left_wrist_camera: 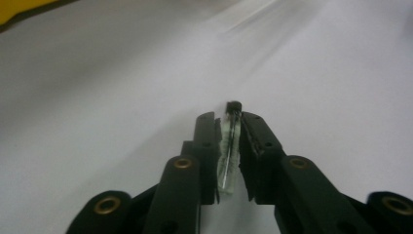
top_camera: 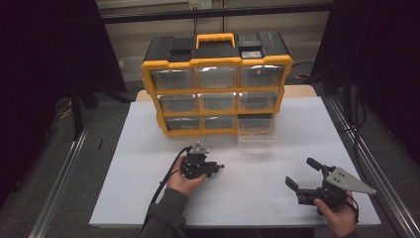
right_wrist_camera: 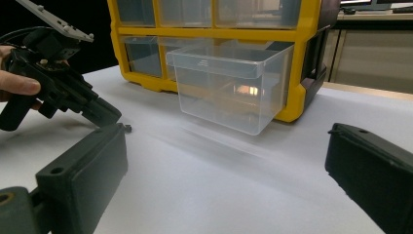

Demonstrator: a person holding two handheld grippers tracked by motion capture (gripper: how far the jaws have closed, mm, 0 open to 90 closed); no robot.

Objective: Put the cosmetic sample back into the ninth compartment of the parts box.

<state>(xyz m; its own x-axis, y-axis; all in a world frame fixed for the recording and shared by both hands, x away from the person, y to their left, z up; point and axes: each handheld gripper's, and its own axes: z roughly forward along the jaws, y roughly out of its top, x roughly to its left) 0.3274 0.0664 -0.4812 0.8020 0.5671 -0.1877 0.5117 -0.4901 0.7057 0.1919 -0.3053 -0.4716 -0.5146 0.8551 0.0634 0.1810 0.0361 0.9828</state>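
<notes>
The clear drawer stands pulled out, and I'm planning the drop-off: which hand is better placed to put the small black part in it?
Left. The left gripper already pinches the small black part between its fingers. The right gripper is open, holding nothing. The clear drawer stands open at the organizer's bottom right.

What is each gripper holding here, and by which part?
The left gripper pinches a small black component by its thin leads, its black head poking past the tips. The right gripper holds nothing.

Left gripper (left_wrist_camera: pixel 233 127) seemingly clamped shut; right gripper (right_wrist_camera: pixel 224 170) gapes wide.
</notes>
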